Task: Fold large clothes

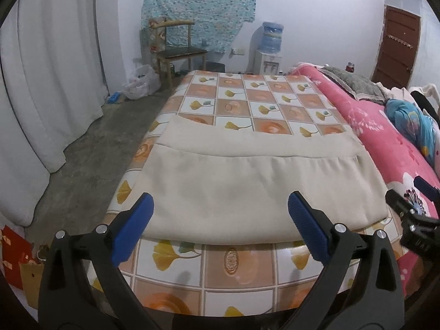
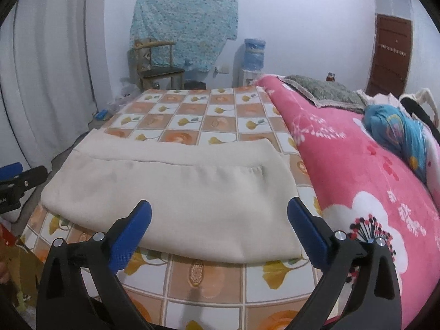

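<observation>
Folded cream knit garment (image 1: 233,181) lying flat on the tiled-pattern orange-and-white vinyl counter (image 1: 247,264), near its front edge, hem band showing across the upper layer. Left gripper (image 1: 220,220) hovering over the near edge, blue-padded fingers (image 1: 132,231) spread wide, nothing between. Right gripper (image 2: 218,225) same deal: released, empty, above the cloth. Pink floral fleece blanket (image 2: 357,165) just beside, on the right.
</observation>
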Motion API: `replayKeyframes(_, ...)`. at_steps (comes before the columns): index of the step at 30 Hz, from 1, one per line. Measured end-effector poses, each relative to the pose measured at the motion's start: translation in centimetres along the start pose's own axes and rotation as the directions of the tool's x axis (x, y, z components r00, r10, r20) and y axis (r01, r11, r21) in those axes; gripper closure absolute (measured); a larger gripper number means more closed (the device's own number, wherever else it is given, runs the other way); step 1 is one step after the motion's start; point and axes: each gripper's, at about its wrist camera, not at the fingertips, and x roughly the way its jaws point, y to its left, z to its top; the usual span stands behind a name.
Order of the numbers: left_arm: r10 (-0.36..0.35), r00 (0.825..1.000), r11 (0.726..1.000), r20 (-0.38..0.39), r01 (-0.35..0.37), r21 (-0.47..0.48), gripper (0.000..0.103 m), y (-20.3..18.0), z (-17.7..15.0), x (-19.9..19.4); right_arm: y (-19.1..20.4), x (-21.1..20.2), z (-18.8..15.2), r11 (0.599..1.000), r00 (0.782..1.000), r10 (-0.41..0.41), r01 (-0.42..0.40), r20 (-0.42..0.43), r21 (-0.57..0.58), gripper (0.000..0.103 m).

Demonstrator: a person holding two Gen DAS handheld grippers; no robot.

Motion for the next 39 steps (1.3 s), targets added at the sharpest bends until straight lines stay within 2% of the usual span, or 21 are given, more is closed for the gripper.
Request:
replayKeyframes(5,0.057,0.998,0.998,-0.007,-0.057,0.005,0.008,-1.0,0.3,0.4,0.6,-1.0,0.2,0.999,0.995,-0.039,0.04,0.088,-0.015,0.007)
replayKeyframes(8,0.078,0.997,0.997,-0.011,-0.078,0.012,0.008,-1.5,0.5,0.8,0.3,-1.3,0.4,0.999,0.992,-0.033,0.032,0.121,0.005,0.007)
replayKeyframes(11,0.11,0.994,0.993,0.008,-0.11,0.047,0.008,-2.2,0.3,0.9,-0.1,-0.8,0.7,0.999,0.995,0.016,-0.021,0.094,0.05,0.007)
replayKeyframes(15,0.131,0.991,0.985,-0.002,-0.13,0.118,0.008,-3.5,-0.1,1.5,0.1,0.0,0.5,0.997,0.998,0.033,-0.037,0.057,0.064,0.007)
replayKeyframes(18,0.111,0.993,0.989,-0.049,-0.105,0.103,0.008,-3.9,-0.7,2.4,0.5,0.5,0.1,0.997,0.999,0.038,-0.039,0.021,0.066,0.007)
replayKeyframes(23,0.122,0.983,0.99,-0.134,-0.112,0.082,0.008,-4.5,-1.6,3.9,1.0,1.4,-1.0,0.999,0.998,0.02,-0.017,-0.06,0.042,0.007)
replayKeyframes(27,0.144,0.978,0.988,-0.153,-0.134,0.076,0.008,-4.4,-2.3,4.2,0.6,2.1,-2.1,0.998,0.993,-0.002,0.008,-0.115,0.055,0.007)
replayKeyframes(33,0.156,0.967,0.987,-0.202,-0.147,0.06,0.008,-3.7,-3.2,4.9,0.7,3.0,-3.1,0.996,0.98,0.028,-0.011,-0.198,0.086,0.007)
replayKeyframes(39,0.161,0.965,0.987,-0.207,-0.153,0.056,0.008,-3.4,-3.4,4.8,1.8,3.7,-3.8,0.998,0.967,0.037,-0.023,-0.251,0.056,0.007)
